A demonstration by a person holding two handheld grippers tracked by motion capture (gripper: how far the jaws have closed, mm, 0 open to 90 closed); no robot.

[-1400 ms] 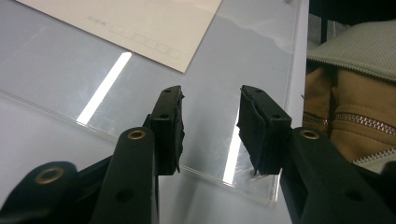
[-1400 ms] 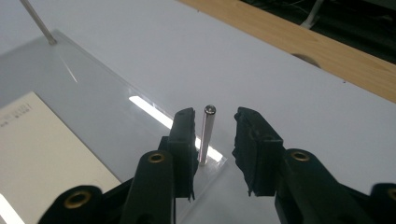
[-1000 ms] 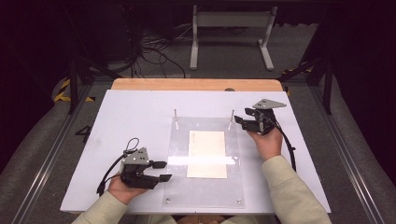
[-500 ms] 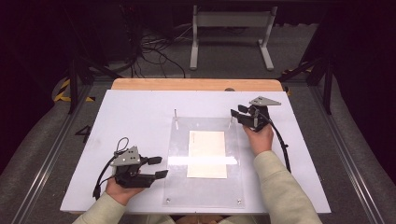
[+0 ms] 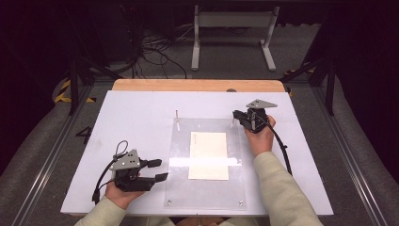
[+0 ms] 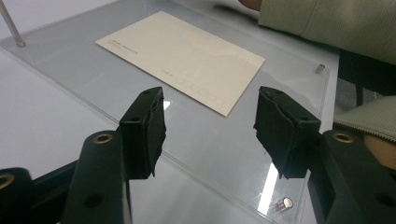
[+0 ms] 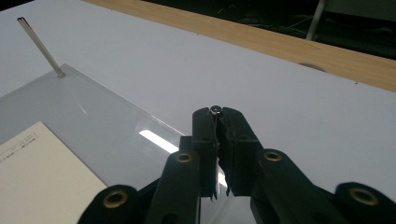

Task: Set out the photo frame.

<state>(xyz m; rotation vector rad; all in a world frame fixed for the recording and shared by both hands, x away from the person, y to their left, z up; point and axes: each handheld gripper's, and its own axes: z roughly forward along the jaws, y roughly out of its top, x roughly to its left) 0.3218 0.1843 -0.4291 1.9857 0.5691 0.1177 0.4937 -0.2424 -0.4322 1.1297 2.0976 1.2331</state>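
A clear acrylic plate (image 5: 207, 193) lies on the white table with a cream card (image 5: 208, 154) on it. Thin metal pins stand at its far corners. My right gripper (image 5: 235, 115) is at the far right corner; its jaws have just been closing and are now shut on that corner's pin (image 7: 215, 110), whose tip shows between the right gripper (image 7: 217, 116) pads. The far left pin (image 5: 177, 115) stands free. Beside the plate's near left edge, my left gripper (image 5: 160, 169) is open. In the left gripper view, the left gripper (image 6: 210, 126) has nothing between its jaws, and the card (image 6: 180, 56) lies beyond.
Short pin stubs (image 6: 283, 204) sit at the plate's near corners. A wooden strip (image 5: 197, 85) borders the table's far edge. Beyond it are cables and a metal stand (image 5: 230, 33) on the floor. White table surface (image 5: 136, 117) stretches left of the plate.
My right gripper has shifted left onto the far right pin and its jaws have closed on it. The left gripper has hardly moved.
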